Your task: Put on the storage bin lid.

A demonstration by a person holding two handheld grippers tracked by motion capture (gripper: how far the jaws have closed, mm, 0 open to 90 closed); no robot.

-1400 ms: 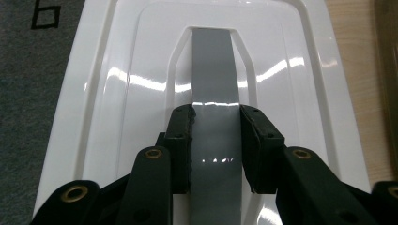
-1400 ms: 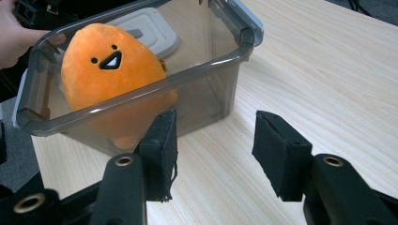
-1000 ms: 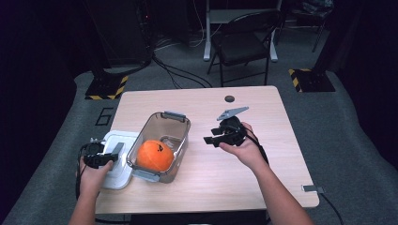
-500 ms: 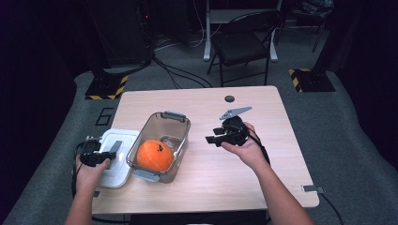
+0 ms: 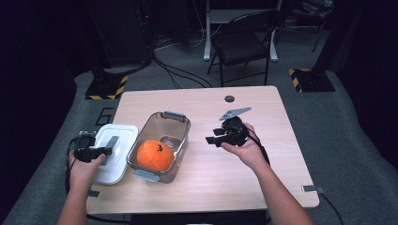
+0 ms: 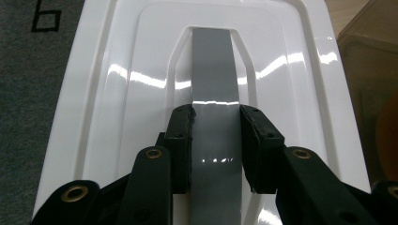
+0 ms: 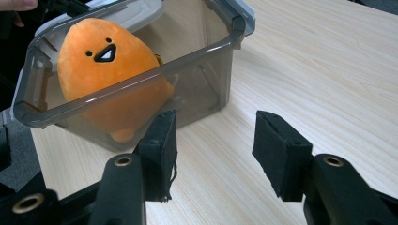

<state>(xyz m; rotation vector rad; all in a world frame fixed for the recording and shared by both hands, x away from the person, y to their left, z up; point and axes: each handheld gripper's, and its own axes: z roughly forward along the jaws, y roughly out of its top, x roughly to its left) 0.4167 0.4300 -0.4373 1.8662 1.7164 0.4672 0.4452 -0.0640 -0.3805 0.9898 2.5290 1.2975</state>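
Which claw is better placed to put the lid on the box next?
Left. The left claw is already shut on the grey handle strip of the white lid, beside the clear box. The right claw is open over bare table, holding nothing.

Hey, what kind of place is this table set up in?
Probably a lab or recording studio, not a home: dark grey carpet, loose cables across the floor, hazard-striped stand bases, and a folding chair behind the table.
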